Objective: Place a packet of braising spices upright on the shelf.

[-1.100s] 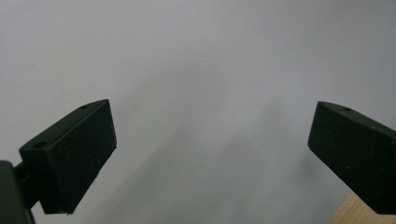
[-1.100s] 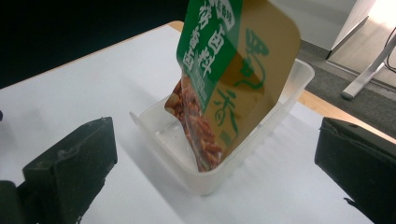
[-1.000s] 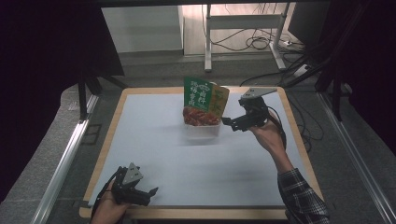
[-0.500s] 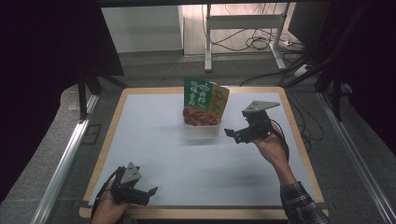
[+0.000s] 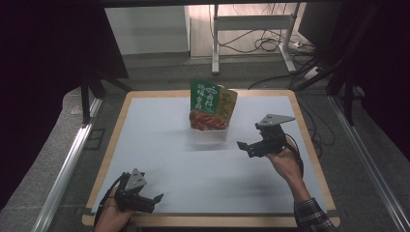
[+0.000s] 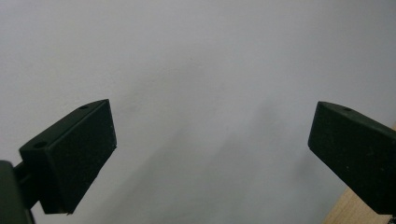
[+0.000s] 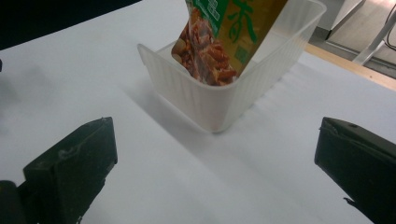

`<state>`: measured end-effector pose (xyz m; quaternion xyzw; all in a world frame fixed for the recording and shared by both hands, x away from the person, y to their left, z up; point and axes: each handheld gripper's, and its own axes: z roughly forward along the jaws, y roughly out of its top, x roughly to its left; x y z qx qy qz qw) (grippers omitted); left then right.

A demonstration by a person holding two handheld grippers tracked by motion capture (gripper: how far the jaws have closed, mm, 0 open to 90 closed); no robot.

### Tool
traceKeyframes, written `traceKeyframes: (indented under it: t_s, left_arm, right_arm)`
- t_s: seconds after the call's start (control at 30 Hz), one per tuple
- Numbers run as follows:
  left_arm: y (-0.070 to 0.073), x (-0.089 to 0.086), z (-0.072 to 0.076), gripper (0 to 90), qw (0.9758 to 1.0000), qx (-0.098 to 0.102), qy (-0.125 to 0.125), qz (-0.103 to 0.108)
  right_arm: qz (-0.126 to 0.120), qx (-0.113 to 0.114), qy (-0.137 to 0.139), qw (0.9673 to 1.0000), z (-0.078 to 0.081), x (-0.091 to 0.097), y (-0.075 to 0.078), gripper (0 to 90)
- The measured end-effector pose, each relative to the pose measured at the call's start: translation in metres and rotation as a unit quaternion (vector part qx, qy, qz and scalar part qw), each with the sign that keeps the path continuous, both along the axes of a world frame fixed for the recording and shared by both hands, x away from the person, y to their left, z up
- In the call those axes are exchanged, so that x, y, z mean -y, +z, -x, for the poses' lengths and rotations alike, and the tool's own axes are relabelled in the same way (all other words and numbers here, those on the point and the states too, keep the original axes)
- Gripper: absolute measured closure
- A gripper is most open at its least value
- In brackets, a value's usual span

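Observation:
A green and yellow snack packet [image 5: 211, 104] stands upright in a translucent white plastic box [image 5: 209, 135] at the back middle of the white table. In the right gripper view the box [image 7: 219, 100] is just ahead with the packet [image 7: 219, 37] leaning inside it. My right gripper [image 5: 245, 148] hovers a short way right of the box, apart from it; its jaws [image 7: 215, 154] are wide open with nothing between them. At the front left edge my left gripper [image 5: 153, 203] rests low, also open [image 6: 212, 140] over bare white surface.
The white surface has a wooden rim [image 5: 208, 221] all around. Beyond the far edge, a metal frame [image 5: 251, 29] and loose cables [image 5: 270, 46] lie on the floor. Dark posts stand at both sides.
My right gripper has drawn back from beside the packet, toward the person and a little right. The left gripper has stayed put.

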<state>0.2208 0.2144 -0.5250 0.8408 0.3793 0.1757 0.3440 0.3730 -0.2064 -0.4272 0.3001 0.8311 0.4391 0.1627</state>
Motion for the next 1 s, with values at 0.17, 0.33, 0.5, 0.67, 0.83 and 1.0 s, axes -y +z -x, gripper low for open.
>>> traceKeyframes:
  t_s: [0.17, 0.33, 0.5, 0.67, 0.83, 1.0]
  left_arm:
    - [0.0, 0.0, 0.0, 1.0, 1.0, 0.0, 0.0, 0.0]
    - [0.0, 0.0, 0.0, 1.0, 1.0, 0.0, 0.0, 0.0]
    - [0.0, 0.0, 0.0, 1.0, 1.0, 0.0, 0.0, 0.0]
    - [0.0, 0.0, 0.0, 1.0, 1.0, 0.001, 0.0, -0.002]
    - [0.0, 0.001, 0.0, 1.0, 1.0, 0.001, 0.0, -0.004]
    - [0.0, 0.001, 0.0, 1.0, 1.0, 0.002, 0.002, -0.002]
  right_arm:
    - [0.01, 0.003, -0.007, 0.9999, 0.007, 0.007, -0.003, 0.0]
    - [0.019, 0.003, -0.015, 0.9997, 0.014, 0.014, -0.004, 0.0]
    - [0.014, 0.004, -0.023, 0.9996, 0.02, 0.022, -0.002, 0.0]
    - [0.014, 0.003, -0.029, 0.9995, 0.028, 0.028, -0.002, 0.0]
    - [0.015, 0.004, -0.036, 0.9992, 0.035, 0.035, -0.003, 0.0]
    - [0.018, 0.012, -0.047, 0.9987, 0.041, 0.043, -0.006, 0.0]
